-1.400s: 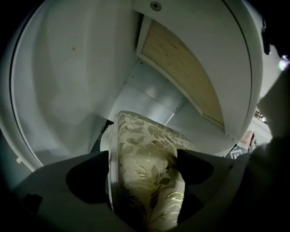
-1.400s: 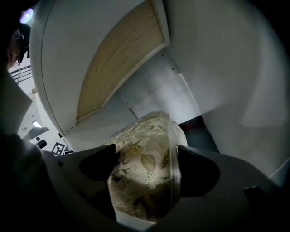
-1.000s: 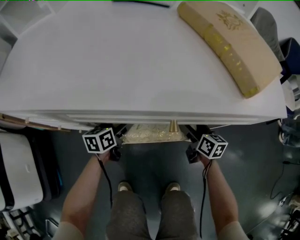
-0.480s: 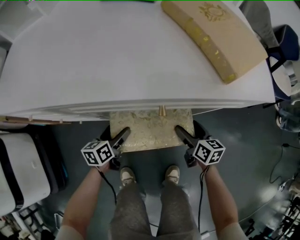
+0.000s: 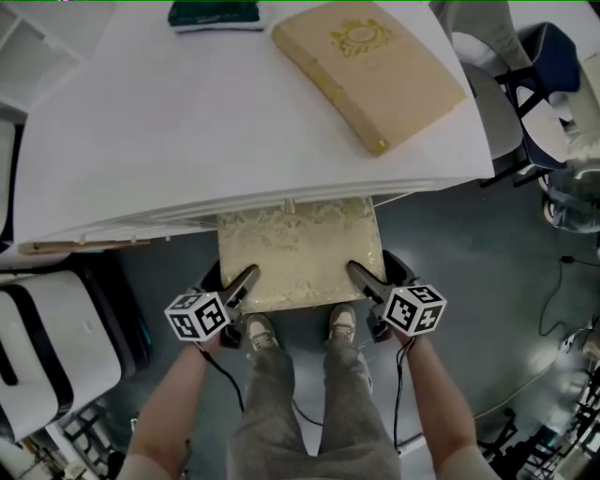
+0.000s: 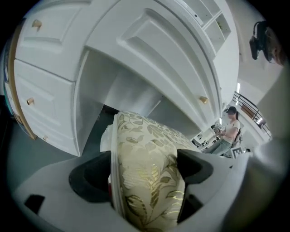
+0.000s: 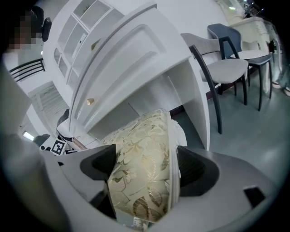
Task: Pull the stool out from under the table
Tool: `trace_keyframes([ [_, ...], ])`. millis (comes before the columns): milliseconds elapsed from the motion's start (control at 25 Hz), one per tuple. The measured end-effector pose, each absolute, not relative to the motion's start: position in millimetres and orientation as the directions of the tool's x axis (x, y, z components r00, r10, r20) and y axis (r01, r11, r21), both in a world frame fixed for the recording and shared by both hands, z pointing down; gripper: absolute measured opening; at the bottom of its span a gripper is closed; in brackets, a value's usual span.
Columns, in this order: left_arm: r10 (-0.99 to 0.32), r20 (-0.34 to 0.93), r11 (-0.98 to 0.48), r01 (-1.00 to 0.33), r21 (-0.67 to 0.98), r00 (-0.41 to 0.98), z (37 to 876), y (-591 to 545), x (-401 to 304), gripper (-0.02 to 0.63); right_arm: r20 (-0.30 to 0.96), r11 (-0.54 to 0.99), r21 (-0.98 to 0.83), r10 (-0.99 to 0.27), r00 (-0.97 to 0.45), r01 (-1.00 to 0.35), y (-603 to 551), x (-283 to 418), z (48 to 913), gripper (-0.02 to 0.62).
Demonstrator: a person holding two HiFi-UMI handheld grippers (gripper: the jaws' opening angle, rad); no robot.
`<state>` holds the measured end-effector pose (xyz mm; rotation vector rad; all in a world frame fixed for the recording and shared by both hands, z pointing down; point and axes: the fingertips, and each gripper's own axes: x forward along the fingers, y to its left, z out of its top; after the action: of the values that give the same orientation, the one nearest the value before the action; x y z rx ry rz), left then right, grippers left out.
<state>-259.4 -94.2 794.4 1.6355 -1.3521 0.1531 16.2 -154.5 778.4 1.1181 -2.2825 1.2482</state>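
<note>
The stool (image 5: 298, 253) has a cream cushion with a gold leaf pattern and stands mostly out from under the white table (image 5: 187, 141). My left gripper (image 5: 242, 281) is shut on the cushion's left front edge, with the padding (image 6: 147, 172) squeezed between its jaws. At the right front edge my right gripper (image 5: 361, 276) is shut on the cushion (image 7: 142, 167) the same way. The stool's legs are hidden beneath the seat.
A large tan book (image 5: 367, 67) and a dark green box (image 5: 216, 14) lie on the tabletop. The person's feet (image 5: 300, 328) stand just behind the stool. A white case (image 5: 52, 347) sits at the left, chairs (image 7: 226, 68) at the right.
Both grippers have drawn the stool back toward the person. A second ago only its front strip showed under the table edge; now most of the seat is in the open.
</note>
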Motion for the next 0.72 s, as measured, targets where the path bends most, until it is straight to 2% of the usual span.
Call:
trace_keyframes([
  [440, -0.591, 0.644, 0.02, -0.79, 0.613, 0.485, 731.6, -89.5, -187.7, 0.46, 0.633, 0.186, -0.558, -0.535, -0.56, -0.809, -115.6, 93.4, 705.4, 0.44],
  [720, -0.55, 0.611, -0.081, -0.764, 0.641, 0.57, 708.3, -94.2, -119.1, 0.46, 0.639, 0.106, -0.527, -0.605, -0.475, -0.843, -88.3, 162.5, 673.4, 0.44],
])
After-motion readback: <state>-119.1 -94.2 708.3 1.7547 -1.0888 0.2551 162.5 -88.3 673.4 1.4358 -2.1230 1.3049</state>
